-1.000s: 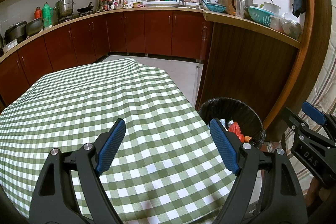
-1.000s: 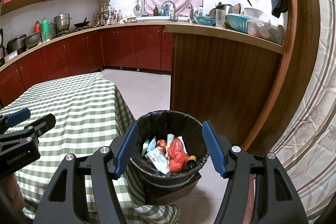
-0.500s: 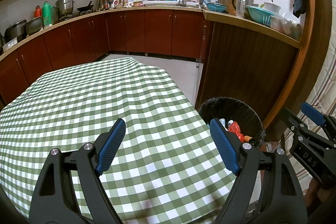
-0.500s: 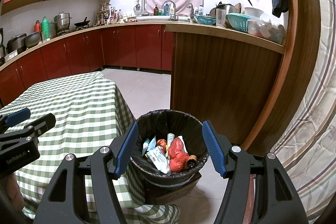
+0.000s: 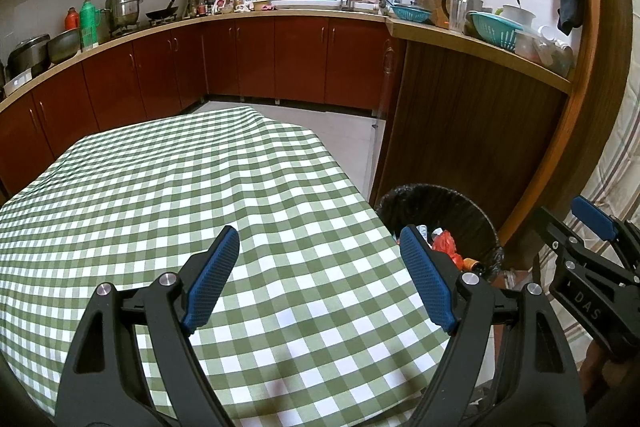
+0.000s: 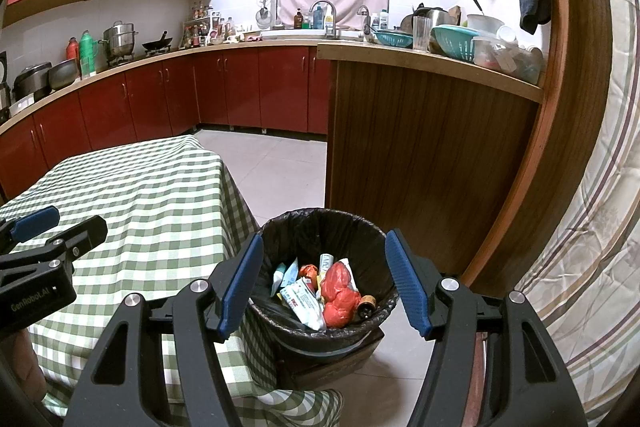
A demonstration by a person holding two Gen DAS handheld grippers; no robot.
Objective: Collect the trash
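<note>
Nothing moved; bin (image 6: 320, 227) upright, mouth up.

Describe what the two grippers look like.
Both the left gripper and right gripper have black angular plastic frames, silver bolt heads and blue ribbed pads. White lettering reads "GenRobot.AI" on the left, "DAS" on the right. No cables or sleeves show.

Table (image 5: 100, 187) under green-checked tablecloth (image 5: 224, 195); lined bin (image 6: 332, 227) stands on tiled floor (image 6: 280, 167) beside it
</note>
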